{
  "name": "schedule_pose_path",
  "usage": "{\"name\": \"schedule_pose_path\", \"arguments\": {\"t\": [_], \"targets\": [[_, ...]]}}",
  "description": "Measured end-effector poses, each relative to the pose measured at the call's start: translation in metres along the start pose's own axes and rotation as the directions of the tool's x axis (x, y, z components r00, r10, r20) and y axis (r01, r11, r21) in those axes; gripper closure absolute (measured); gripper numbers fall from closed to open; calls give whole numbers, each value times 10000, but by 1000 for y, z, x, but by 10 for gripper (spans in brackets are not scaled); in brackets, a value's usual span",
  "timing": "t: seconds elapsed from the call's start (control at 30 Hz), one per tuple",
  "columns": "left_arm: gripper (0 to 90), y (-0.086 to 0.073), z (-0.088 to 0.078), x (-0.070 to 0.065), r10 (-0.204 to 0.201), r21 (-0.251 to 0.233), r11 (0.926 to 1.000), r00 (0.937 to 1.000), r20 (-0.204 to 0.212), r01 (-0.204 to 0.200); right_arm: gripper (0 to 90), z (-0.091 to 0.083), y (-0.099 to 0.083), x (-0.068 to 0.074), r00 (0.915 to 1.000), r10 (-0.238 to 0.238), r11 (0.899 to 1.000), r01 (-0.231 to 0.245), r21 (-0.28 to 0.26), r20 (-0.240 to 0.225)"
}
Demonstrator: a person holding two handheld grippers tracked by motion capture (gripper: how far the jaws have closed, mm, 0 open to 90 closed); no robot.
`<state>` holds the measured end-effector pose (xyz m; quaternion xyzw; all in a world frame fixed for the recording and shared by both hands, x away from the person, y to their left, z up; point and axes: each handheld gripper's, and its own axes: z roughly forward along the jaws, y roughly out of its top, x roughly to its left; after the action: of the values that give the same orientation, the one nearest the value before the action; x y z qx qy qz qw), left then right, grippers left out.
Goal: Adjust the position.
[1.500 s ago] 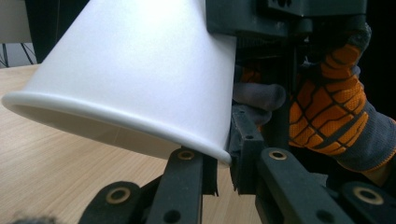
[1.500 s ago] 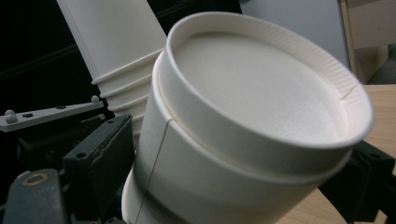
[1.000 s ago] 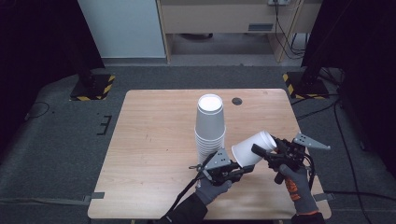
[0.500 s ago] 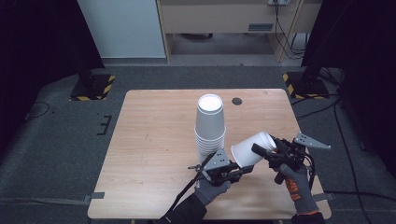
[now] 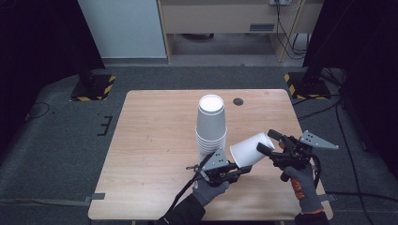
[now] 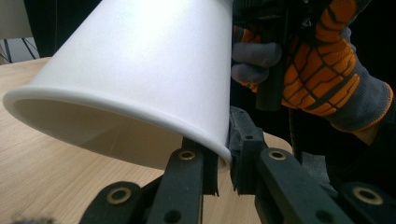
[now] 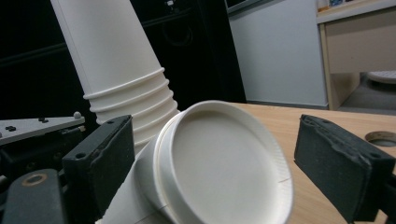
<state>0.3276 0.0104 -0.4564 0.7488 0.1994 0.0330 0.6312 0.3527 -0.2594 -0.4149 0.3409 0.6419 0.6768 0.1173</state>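
Paper cup [image 5: 251, 150]: white, single, lying on its side in the air above the near part of the table [image 5: 155, 140], rim toward the person's left, base toward the right; in the left gripper view its wide rim [image 6: 116, 109] fills the upper frame, with the hollow inside seen from below; in the right gripper view its round base [image 7: 229, 163] faces the camera. Left gripper [image 5: 233, 172]: held in a grey-gloved hand [image 5: 209, 191] at the table's near edge, jaws clenched on the cup's rim, one jaw inside the wall and one outside, as the left gripper view shows; a cable trails from it toward the near edge. Right gripper [image 5: 268, 142]: held in a grey and orange gloved hand [image 5: 300, 183] at the near right of the table, jaws spread wide on either side of the cup's base; in the right gripper view the two black pads [image 7: 100, 156] stand clear of the base with a gap on both sides, so released, grasping nothing. Stack of cups [image 5: 211, 126]: white, upside down, upright near the middle of the table, just behind the held cup; several nested rims show at its lower part. Hole [image 5: 238, 101]: small, dark, round, in the tabletop toward the far edge, to the right of the stack.
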Motion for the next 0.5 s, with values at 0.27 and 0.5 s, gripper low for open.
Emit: {"name": "schedule_pose_path", "arguments": {"t": [0.27,0.5], "targets": [[829,2,-4,2,165,169,9997,9998,-118,-163,81,-2,13,4,9947,-1020,9939,1023,402,-91],[828,3,-9,3,220,293,9993,9996,-149,-216,107,1,22,3,9900,-1369,9891,1386,497,-354]]}}
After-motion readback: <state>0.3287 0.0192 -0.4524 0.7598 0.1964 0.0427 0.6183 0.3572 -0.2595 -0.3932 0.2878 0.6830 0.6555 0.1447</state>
